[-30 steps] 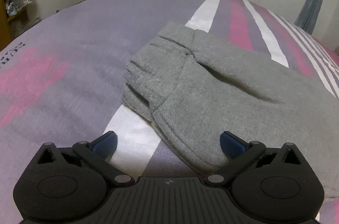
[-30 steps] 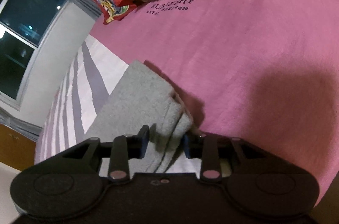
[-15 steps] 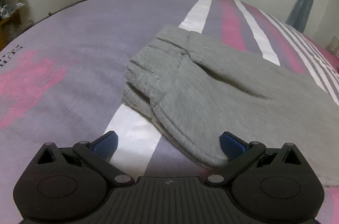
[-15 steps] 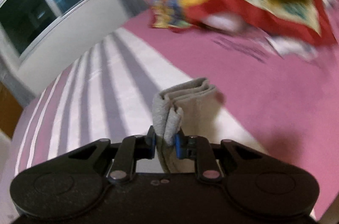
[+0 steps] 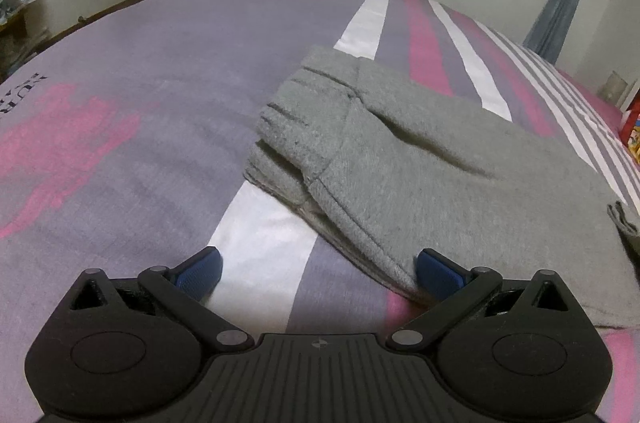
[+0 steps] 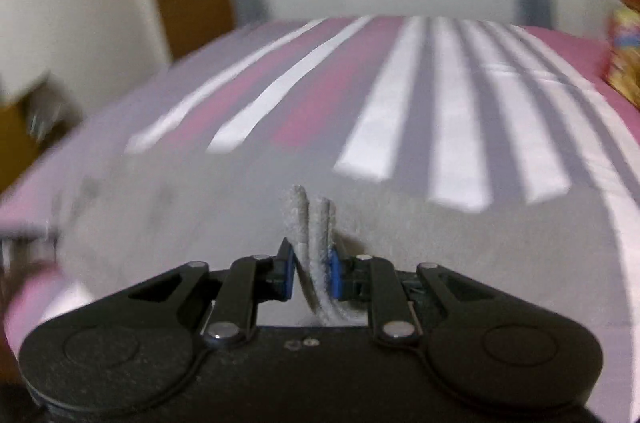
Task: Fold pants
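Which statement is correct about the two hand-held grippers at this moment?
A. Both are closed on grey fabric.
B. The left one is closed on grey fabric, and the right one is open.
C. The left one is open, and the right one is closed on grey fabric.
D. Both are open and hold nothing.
C: the left hand-held gripper has its blue fingers wide apart, while the right hand-held gripper pinches folded layers of the grey pants.

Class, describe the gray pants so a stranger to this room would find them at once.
Start at the bed with its purple, pink and white striped cover. The gray pants lie folded across its white stripe, ahead of the open left tongs. Nothing else there is plain gray and fleecy.
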